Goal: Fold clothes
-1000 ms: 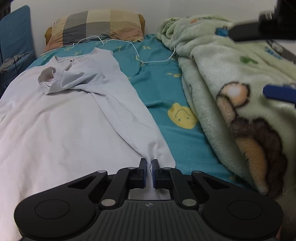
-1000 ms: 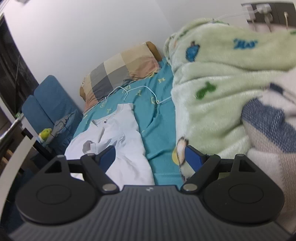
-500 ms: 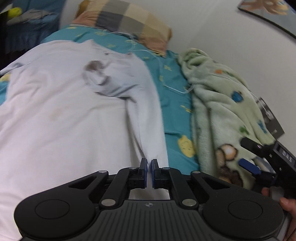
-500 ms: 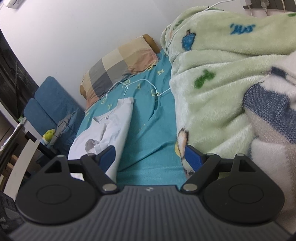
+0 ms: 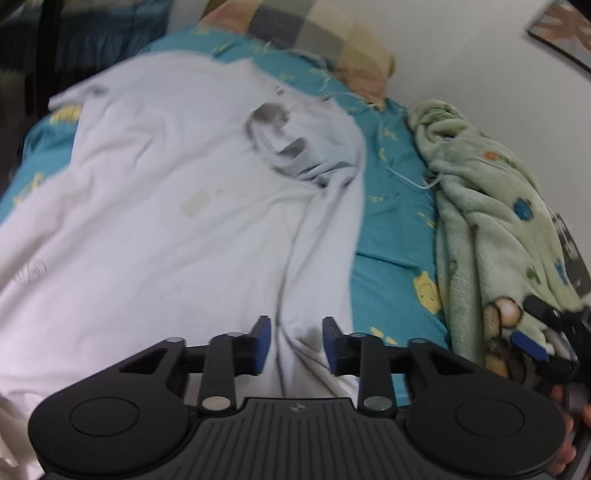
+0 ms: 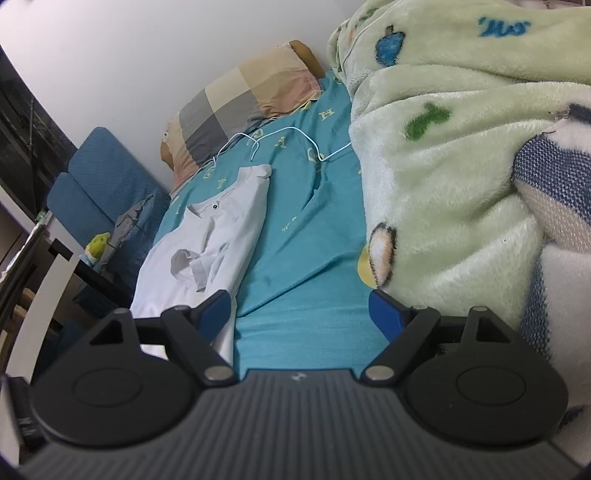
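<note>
White cotton shirt (image 5: 177,206) lies spread on the teal printed bedsheet (image 5: 395,229), its collar toward the checked pillow (image 5: 314,33). A raised fold of its hem stands between the blue pads of the left gripper (image 5: 295,345), which have now parted; half a second ago they were pinched on this cloth. The right gripper (image 6: 301,314) stays wide apart and holds nothing, over the sheet beside the pale green fleece blanket (image 6: 443,147).
</note>
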A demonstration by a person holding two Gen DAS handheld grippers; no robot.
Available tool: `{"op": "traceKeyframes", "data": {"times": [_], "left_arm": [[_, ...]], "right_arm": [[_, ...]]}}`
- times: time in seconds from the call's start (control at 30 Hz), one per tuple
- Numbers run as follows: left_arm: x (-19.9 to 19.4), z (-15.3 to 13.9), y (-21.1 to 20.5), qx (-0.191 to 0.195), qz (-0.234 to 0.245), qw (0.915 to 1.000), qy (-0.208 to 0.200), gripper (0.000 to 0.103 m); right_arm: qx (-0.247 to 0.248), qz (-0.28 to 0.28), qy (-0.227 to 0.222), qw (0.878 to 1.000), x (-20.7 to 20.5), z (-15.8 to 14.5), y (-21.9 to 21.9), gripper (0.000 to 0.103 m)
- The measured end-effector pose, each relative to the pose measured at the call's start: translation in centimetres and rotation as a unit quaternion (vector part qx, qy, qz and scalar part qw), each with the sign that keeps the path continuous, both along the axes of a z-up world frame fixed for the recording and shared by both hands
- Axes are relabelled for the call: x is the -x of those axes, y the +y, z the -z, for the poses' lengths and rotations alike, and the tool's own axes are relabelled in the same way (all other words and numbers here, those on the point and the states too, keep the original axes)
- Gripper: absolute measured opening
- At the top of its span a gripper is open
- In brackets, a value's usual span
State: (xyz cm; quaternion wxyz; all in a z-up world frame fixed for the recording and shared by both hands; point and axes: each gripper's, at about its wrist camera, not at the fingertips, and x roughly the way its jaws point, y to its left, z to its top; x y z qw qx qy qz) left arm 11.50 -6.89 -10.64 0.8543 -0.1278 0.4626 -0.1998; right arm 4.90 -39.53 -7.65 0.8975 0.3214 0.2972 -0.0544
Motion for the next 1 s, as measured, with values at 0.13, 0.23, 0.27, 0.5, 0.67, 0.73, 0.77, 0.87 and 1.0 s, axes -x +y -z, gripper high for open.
{"op": "traceKeyframes", "data": {"times": [0.13,0.23,0.27,0.5,0.67,0.73,0.77,0.87,1.0], "left_arm": [[4.1,-1.9,-3.7,-0.009,0.085,0.9958,-0.033,0.053],[7.6,-1.3,-7.5,-0.035,0.157,0.986,-0.042,0.061],[8.5,-1.1,-8.8,-0.059,0.18,0.9807,-0.047,0.061],[11.0,3.5,-12.9,-0.198,0.238,0.9495,-0.055,0.058],[10.6,4.3,-11.9,-0.197,0.229,0.9519,-0.051,0.037],[10.5,4.3,-11.5,-0.191,0.229,0.9533,-0.045,0.012],[10.4,4.1,-11.2,-0.184,0.227,0.9554,-0.042,0.01],[10.3,2.7,-10.0,-0.148,0.215,0.9644,-0.042,0.004],[9.3,-0.1,-6.6,-0.037,0.165,0.9856,0.001,0.003]], "right_arm": [[-0.001,-0.002,-0.001,1.0,-0.1,0.0,0.0,0.084],[-0.004,-0.003,-0.004,1.0,-0.1,-0.1,-0.1,0.084],[-0.005,-0.004,-0.005,1.0,-0.1,-0.1,-0.1,0.084],[-0.011,0.001,-0.005,1.0,0.0,0.1,-0.4,0.084],[-0.006,-0.003,-0.002,1.0,-0.2,0.2,-0.2,0.084],[-0.005,-0.004,-0.001,1.0,-0.2,0.2,-0.2,0.084],[-0.004,-0.004,-0.001,1.0,-0.1,0.2,-0.3,0.084],[-0.002,-0.003,0.001,1.0,-0.1,0.2,-0.2,0.084],[0.0,-0.005,0.002,1.0,-0.1,0.2,-0.1,0.084]]}}
